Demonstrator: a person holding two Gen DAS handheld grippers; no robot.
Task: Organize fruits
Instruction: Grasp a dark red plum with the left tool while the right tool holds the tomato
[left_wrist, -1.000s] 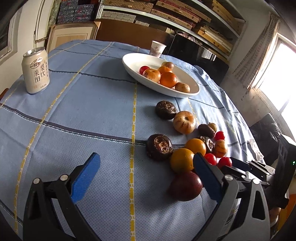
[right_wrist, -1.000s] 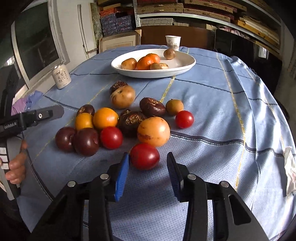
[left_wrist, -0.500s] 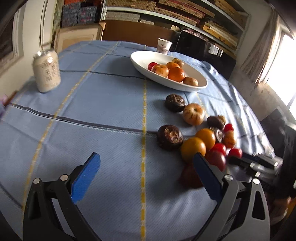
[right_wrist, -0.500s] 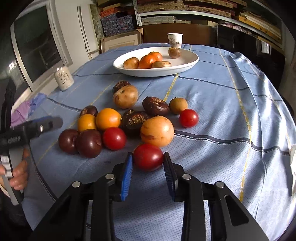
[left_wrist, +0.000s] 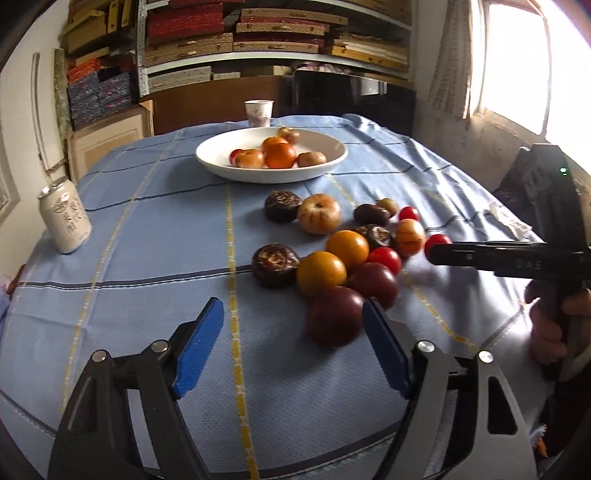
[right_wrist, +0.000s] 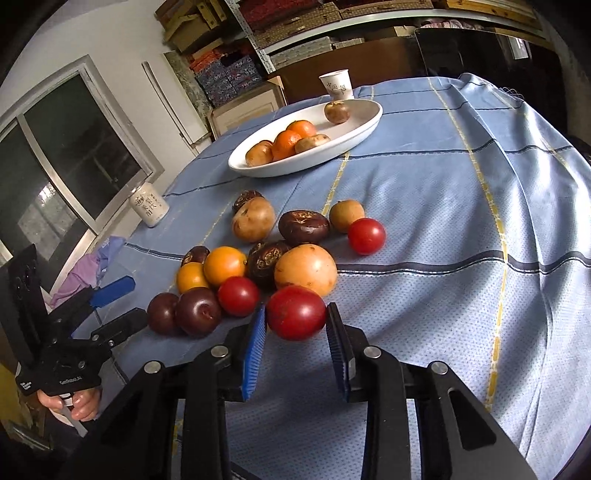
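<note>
Loose fruits lie in a cluster on the blue tablecloth: dark plums, oranges, red tomatoes and brown fruits. My right gripper (right_wrist: 295, 326) is shut on a red tomato (right_wrist: 295, 316) at the near edge of the cluster; the same tomato (left_wrist: 436, 243) shows at its tip in the left wrist view. My left gripper (left_wrist: 291, 321) is closing, with a dark plum (left_wrist: 334, 315) just inside its right finger (left_wrist: 384, 347) and a wide gap to the left finger. The white bowl (left_wrist: 221, 166) (right_wrist: 365, 110) at the back holds several fruits.
A drink can (left_wrist: 66, 218) (right_wrist: 149, 203) stands at the left of the table and a paper cup (left_wrist: 258, 112) (right_wrist: 337, 85) behind the bowl. A person's hand (left_wrist: 546, 332) holds the right gripper. Shelves of boxes fill the back wall.
My right gripper closed on the red tomato and rolled. My left gripper rolled, shifted toward the dark plum, and its jaws narrowed.
</note>
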